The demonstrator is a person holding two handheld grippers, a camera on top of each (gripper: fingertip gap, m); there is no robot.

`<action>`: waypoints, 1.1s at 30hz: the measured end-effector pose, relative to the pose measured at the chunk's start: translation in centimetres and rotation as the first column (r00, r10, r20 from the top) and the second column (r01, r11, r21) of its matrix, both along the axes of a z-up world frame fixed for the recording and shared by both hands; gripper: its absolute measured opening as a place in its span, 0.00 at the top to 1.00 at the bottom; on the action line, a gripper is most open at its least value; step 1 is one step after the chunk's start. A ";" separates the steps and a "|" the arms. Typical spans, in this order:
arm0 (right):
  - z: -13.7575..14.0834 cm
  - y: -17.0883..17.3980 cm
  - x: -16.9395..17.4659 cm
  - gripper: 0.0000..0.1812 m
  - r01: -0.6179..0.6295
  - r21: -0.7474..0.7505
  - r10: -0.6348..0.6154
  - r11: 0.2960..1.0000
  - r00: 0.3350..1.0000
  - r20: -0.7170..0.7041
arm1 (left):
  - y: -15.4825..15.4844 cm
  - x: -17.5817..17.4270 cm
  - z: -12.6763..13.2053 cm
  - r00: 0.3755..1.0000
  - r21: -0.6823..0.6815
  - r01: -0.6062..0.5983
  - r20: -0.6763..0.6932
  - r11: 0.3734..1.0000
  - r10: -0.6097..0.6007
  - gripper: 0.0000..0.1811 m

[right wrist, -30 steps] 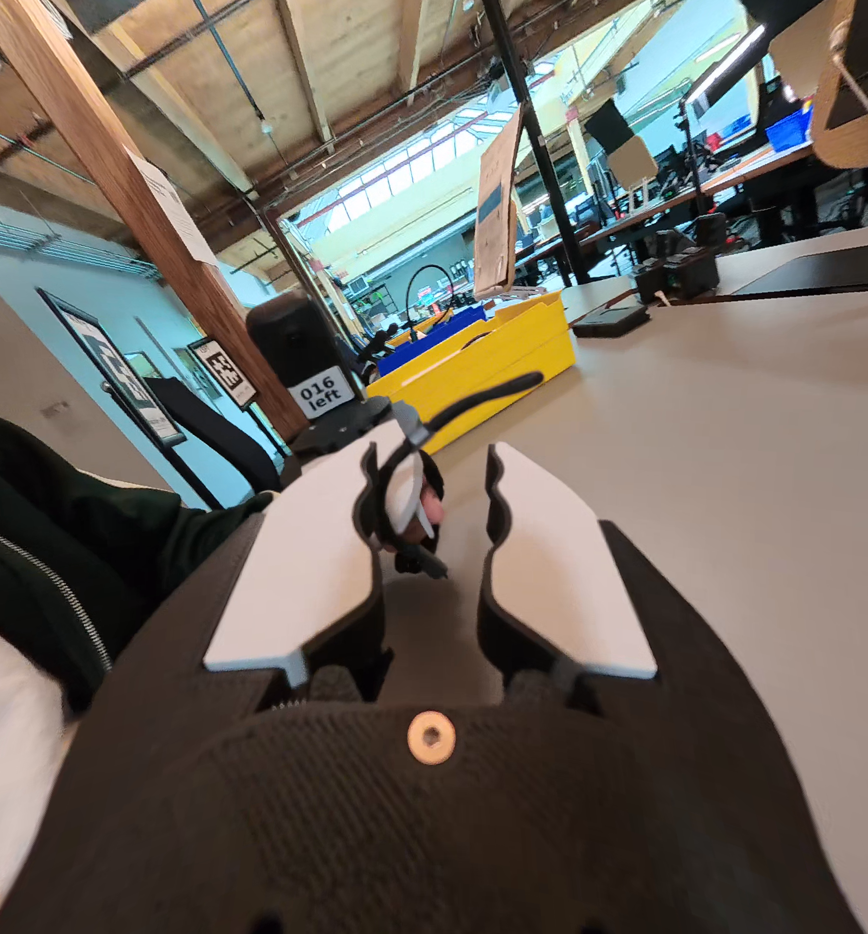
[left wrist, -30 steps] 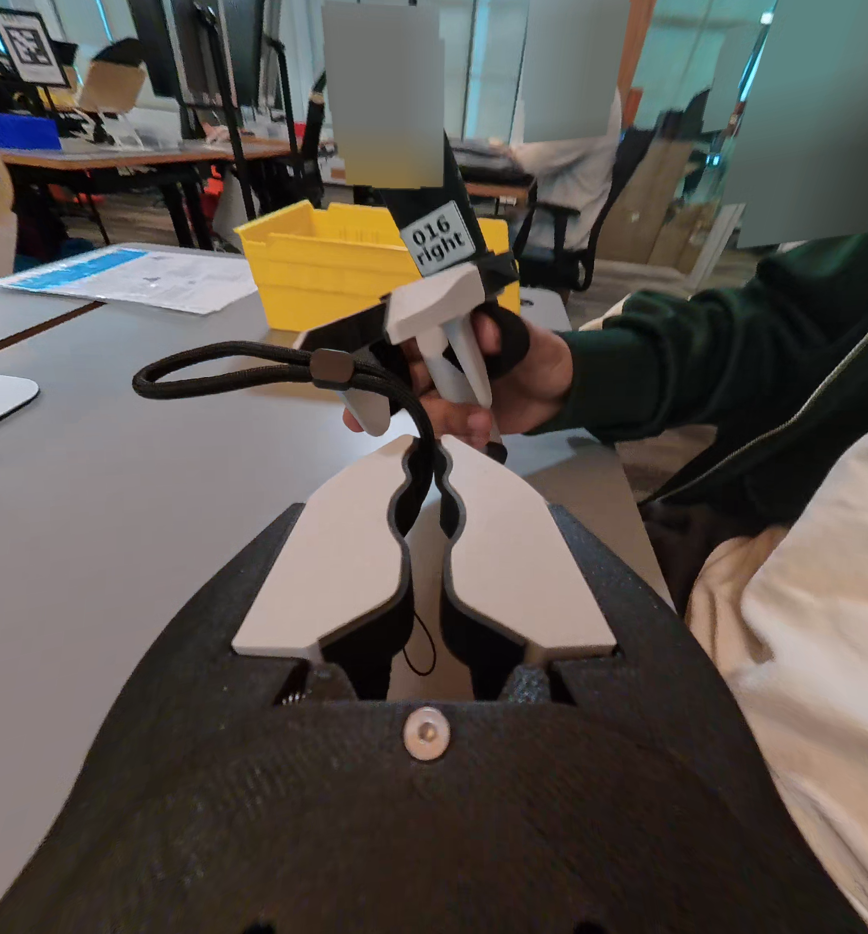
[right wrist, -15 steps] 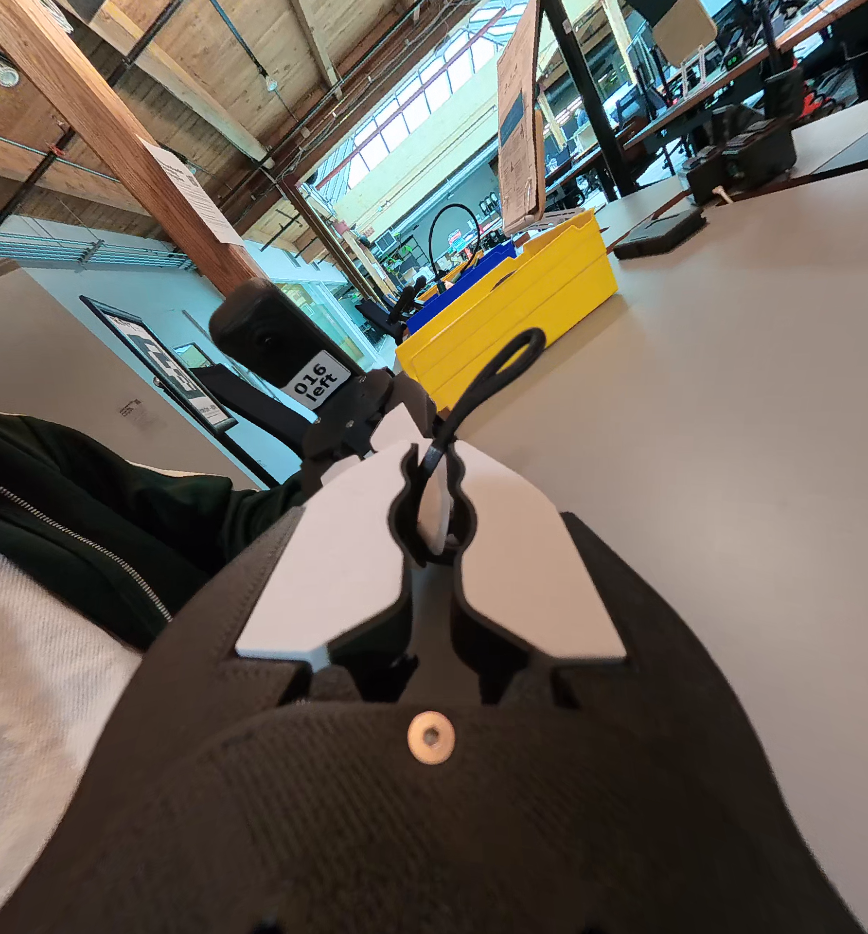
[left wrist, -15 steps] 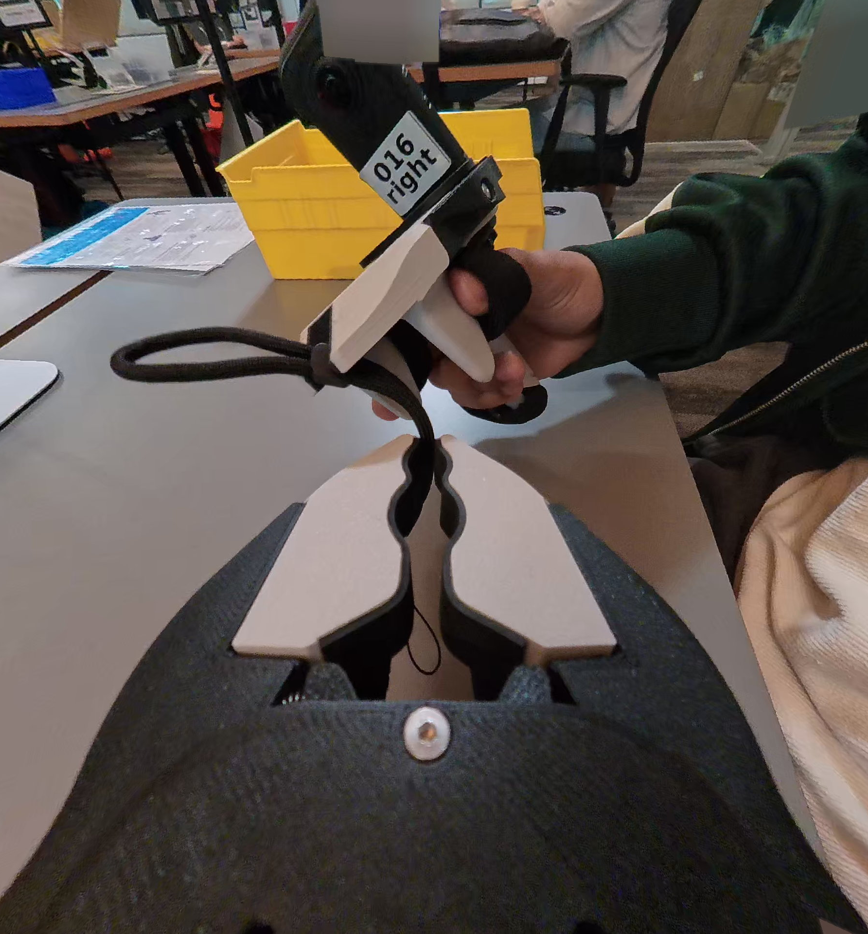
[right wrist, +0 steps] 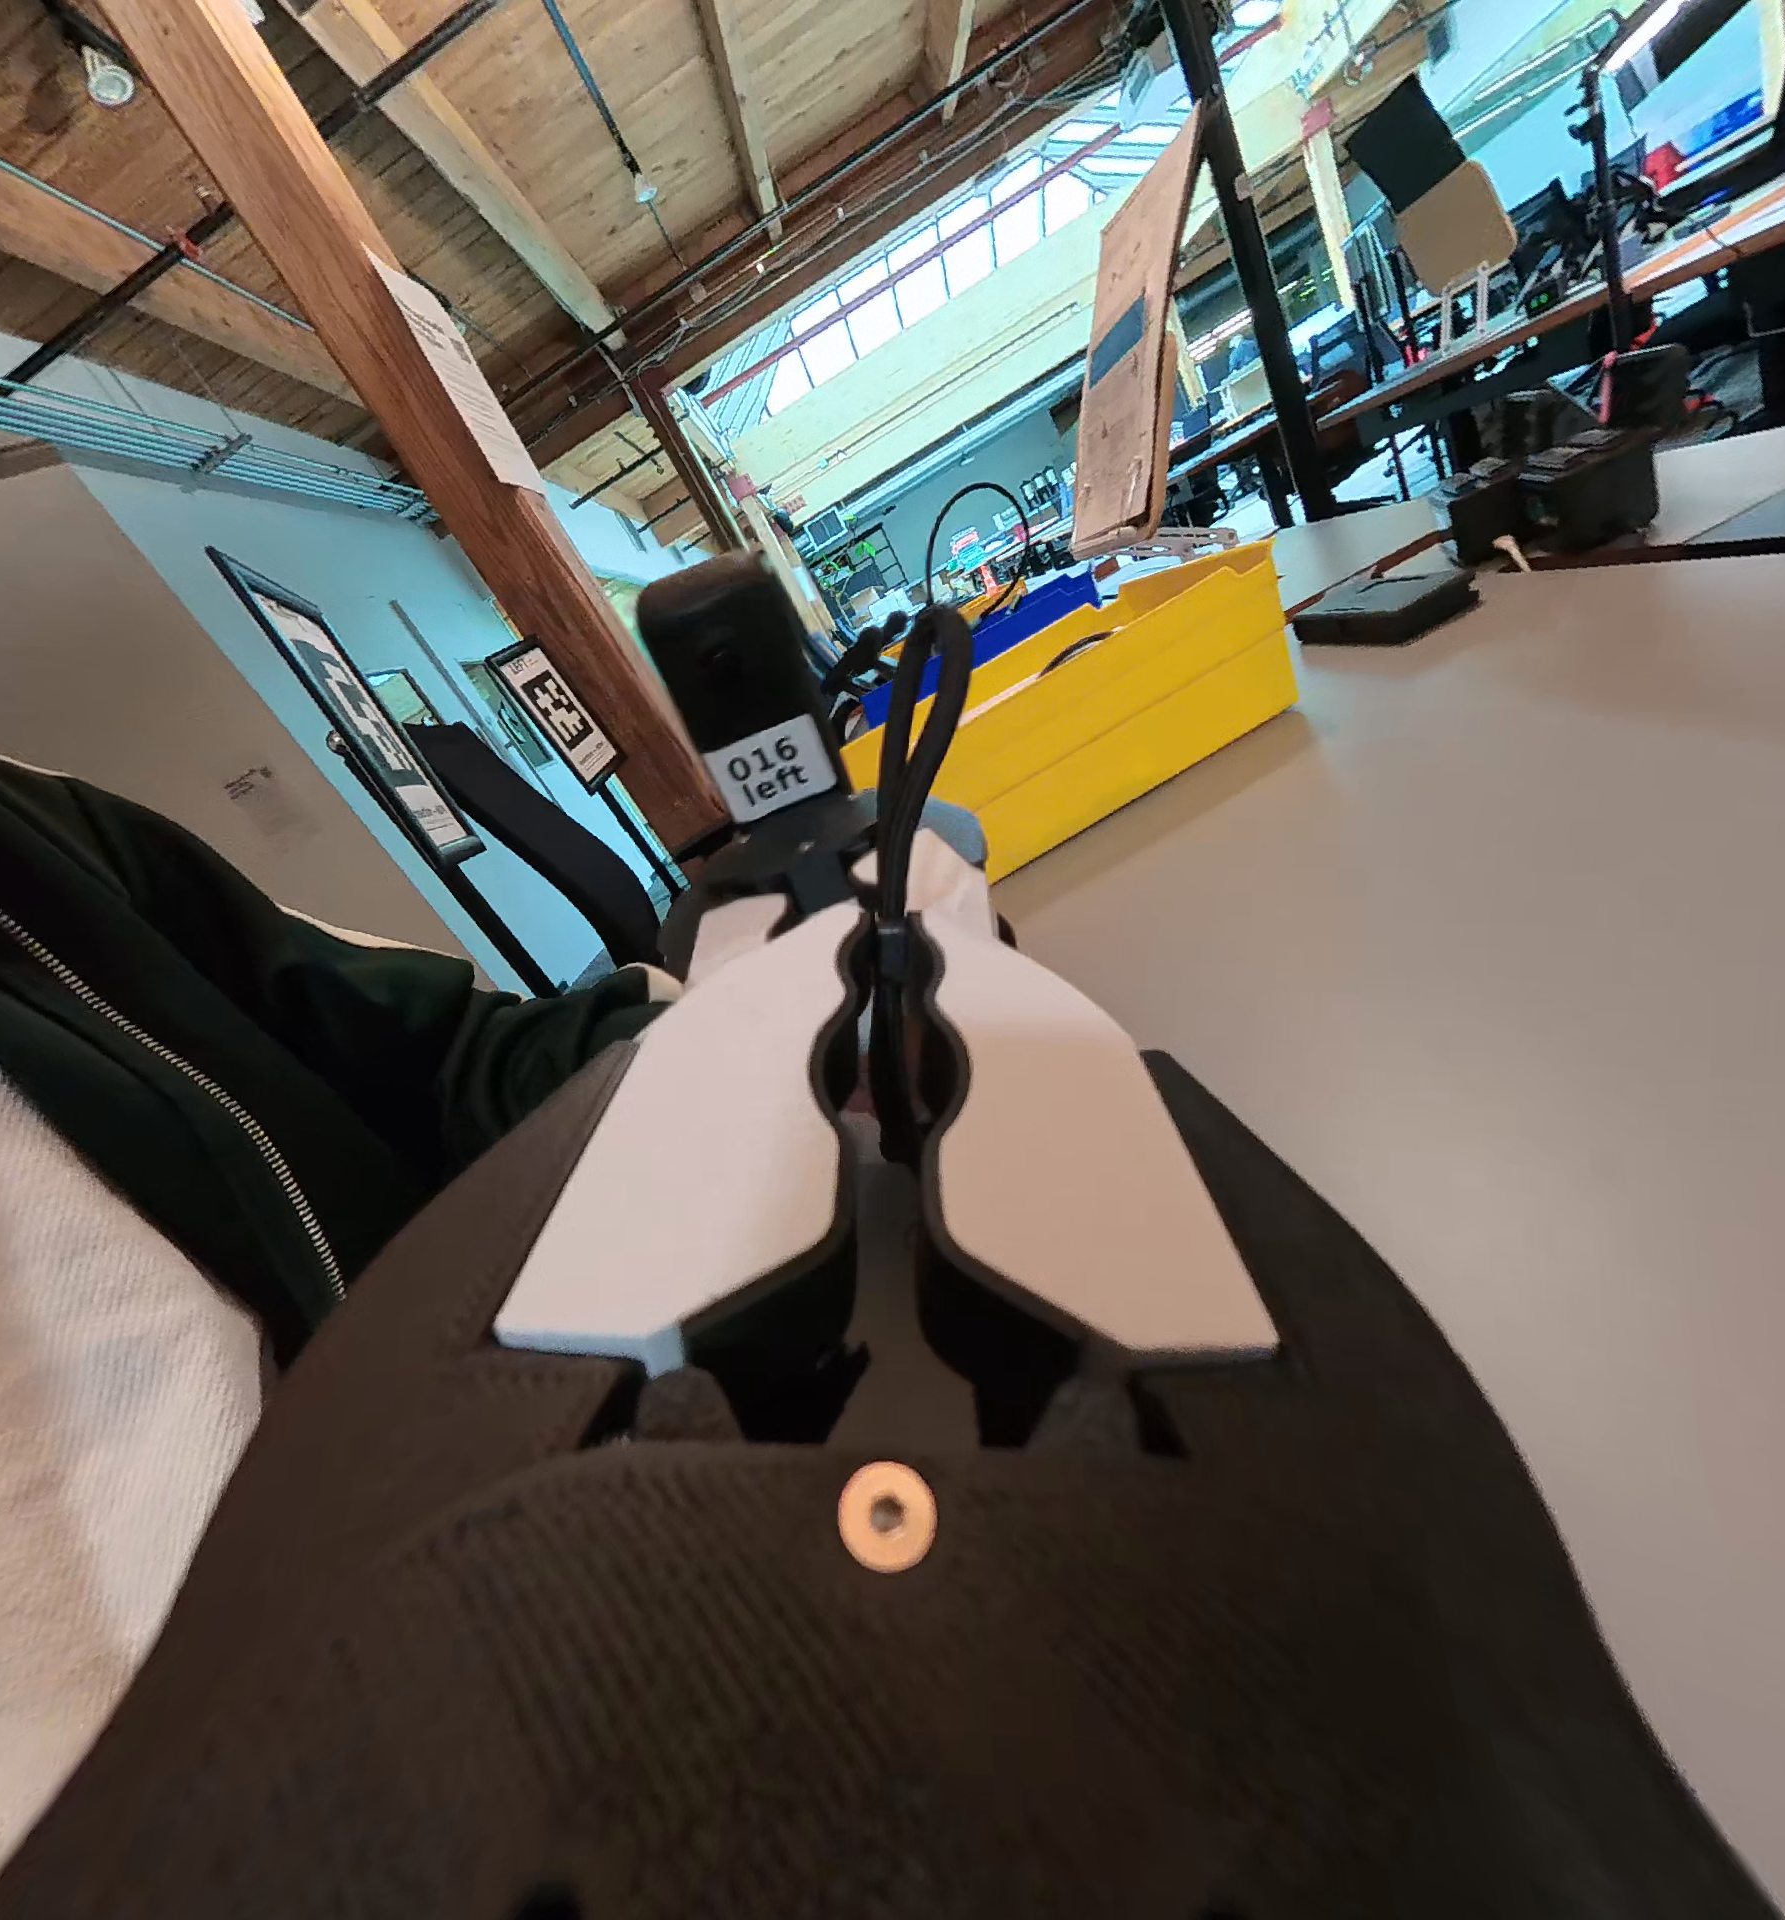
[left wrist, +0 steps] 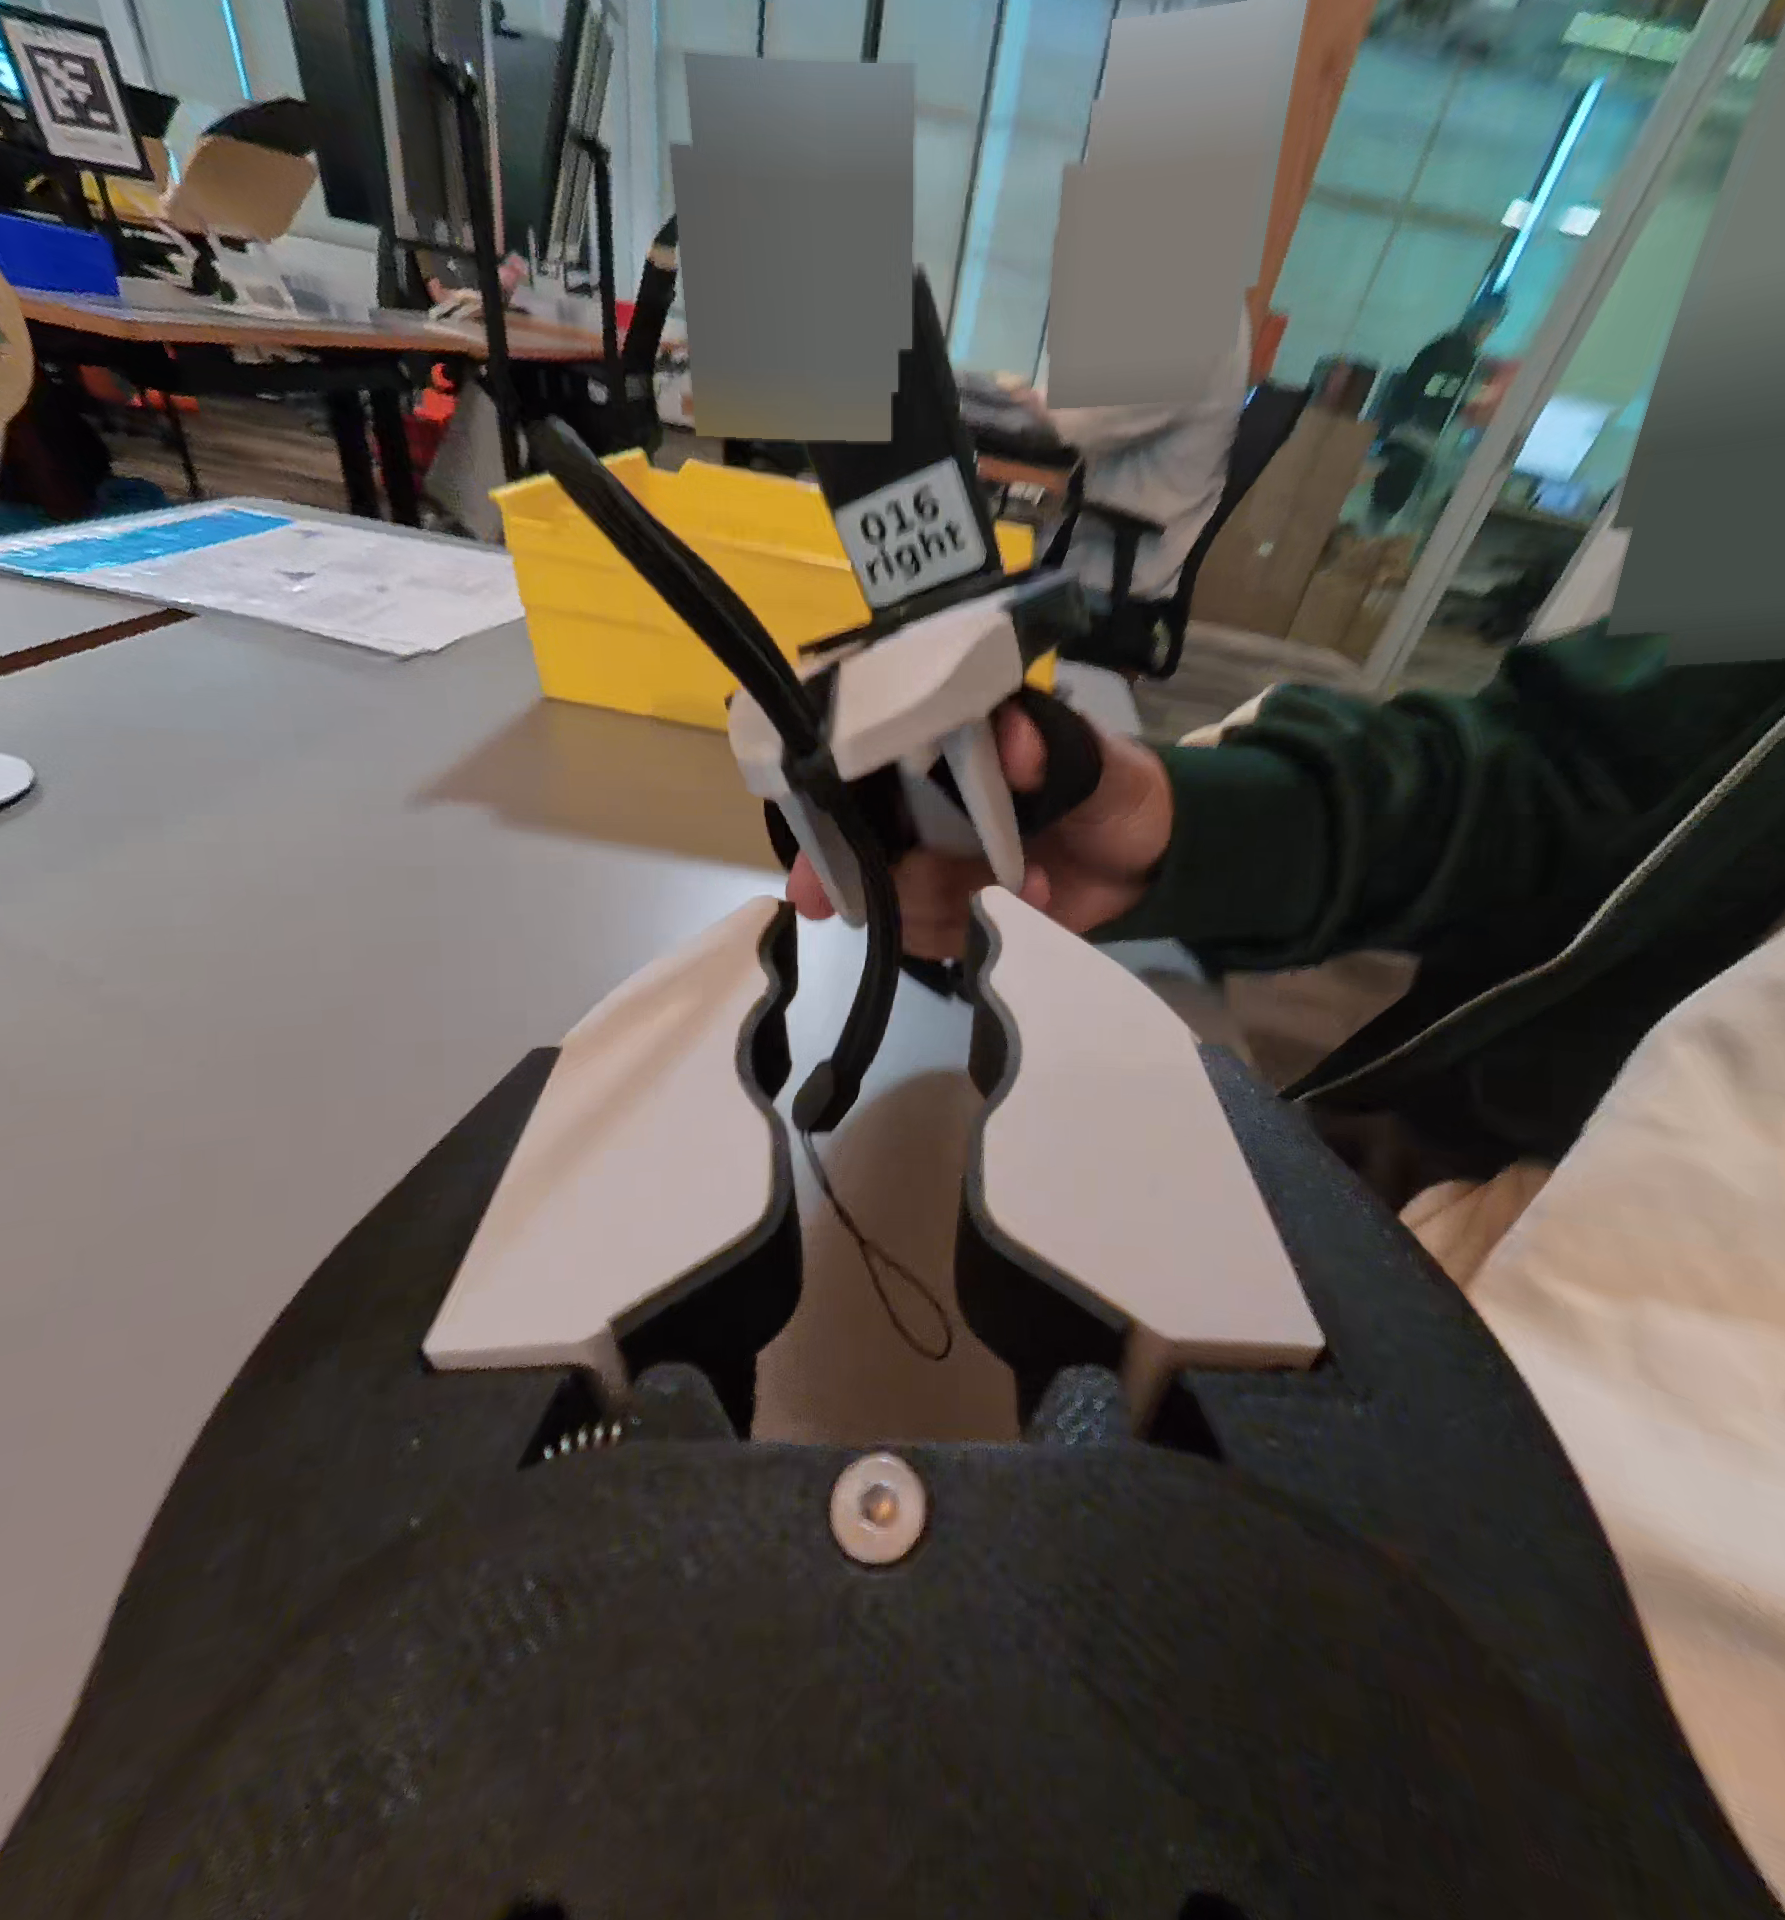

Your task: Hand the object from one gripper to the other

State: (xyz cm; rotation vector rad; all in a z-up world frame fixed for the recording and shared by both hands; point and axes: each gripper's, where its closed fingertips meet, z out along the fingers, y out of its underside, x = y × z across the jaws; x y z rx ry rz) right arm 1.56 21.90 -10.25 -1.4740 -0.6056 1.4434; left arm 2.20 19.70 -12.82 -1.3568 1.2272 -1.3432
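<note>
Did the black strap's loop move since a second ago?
Yes. In the left wrist view the black wrist strap swung up: its loop lay low over the grey table before, and now it stands up in front of the yellow bin.

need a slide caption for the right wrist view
Right gripper shut on a black strap, the left gripper just beyond, yellow bin on the table.
</note>
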 end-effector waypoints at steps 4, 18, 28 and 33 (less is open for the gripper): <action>0.5 -1.3 -0.9 0.97 -0.080 0.028 0.081 0.996 0.997 -0.015 | 0.3 -1.3 3.4 0.984 -0.124 0.044 0.174 0.991 -0.022 0.84; 1.2 -5.8 -3.3 0.97 -0.404 -0.013 0.400 0.915 0.910 -0.109 | -2.3 -2.9 6.9 0.883 -0.175 0.328 0.407 0.928 -0.236 0.88; 1.2 -6.0 -3.3 0.97 -0.440 -0.041 0.431 0.897 0.892 -0.138 | -2.6 -3.4 7.5 0.858 -0.154 0.361 0.441 0.920 -0.264 0.96; 0.8 -5.8 -3.5 0.95 -0.422 -0.045 0.414 0.906 0.902 -0.123 | -2.6 -3.5 7.5 0.867 -0.148 0.350 0.424 0.925 -0.261 0.98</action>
